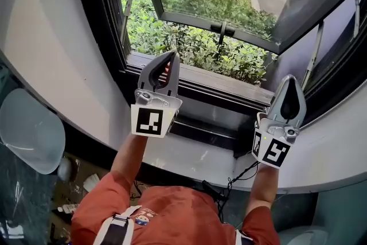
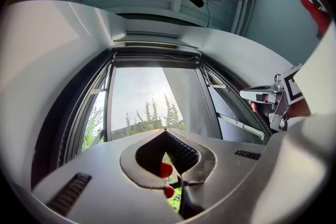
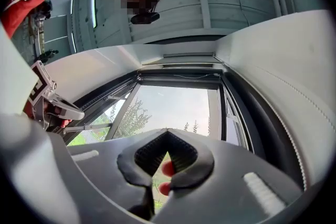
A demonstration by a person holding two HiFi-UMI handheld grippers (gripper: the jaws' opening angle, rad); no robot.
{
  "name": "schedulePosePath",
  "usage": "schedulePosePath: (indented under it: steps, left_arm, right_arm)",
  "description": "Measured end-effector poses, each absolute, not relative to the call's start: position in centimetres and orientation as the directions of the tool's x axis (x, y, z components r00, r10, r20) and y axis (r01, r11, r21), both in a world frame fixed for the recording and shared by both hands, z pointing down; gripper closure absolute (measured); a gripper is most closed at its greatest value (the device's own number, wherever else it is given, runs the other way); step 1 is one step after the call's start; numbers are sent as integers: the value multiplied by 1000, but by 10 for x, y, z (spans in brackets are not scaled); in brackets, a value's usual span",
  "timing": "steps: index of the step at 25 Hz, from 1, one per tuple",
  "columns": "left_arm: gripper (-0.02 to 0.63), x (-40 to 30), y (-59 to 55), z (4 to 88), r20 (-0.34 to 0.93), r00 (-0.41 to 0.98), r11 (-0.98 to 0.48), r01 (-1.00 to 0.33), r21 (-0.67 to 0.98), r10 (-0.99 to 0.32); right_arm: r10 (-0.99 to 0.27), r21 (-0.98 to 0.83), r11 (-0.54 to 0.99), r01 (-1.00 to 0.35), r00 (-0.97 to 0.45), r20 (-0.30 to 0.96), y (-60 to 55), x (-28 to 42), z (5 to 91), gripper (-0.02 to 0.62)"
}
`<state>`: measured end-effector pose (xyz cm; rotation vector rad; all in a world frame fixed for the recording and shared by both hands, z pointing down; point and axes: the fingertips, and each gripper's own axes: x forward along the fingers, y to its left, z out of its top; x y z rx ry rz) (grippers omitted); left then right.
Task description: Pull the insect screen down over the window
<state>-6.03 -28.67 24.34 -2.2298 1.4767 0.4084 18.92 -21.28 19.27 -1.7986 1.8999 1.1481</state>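
Both grippers are up in front of the open window (image 1: 223, 28) now. The left gripper (image 1: 171, 55) and the right gripper (image 1: 291, 80) each have their jaws pressed together at the tips with nothing caught between them, and both are angled upward above the sill (image 1: 218, 80). The insect screen (image 3: 189, 65) looks tucked away in its slim rail across the very top of the frame, well above both tips, and the opening beneath is uncovered, with shrubs (image 1: 189, 43) showing straight through.

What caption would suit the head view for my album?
Left gripper and right gripper, both shut, point at the open window.
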Motion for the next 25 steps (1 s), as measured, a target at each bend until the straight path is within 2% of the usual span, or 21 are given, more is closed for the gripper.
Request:
schedulePosePath:
  steps: [12, 25]
  left_arm:
    - [601, -68, -288, 145, -601, 376, -233, -924, -304, -706]
    - [600, -64, -286, 37, -716, 382, -114, -912, -394, -584]
  right_arm:
    - [-579, 447, -188, -874, -269, -770, -202, 176, 87, 586]
    - [-505, 530, -291, -796, -343, -792, -215, 152, -7, 586]
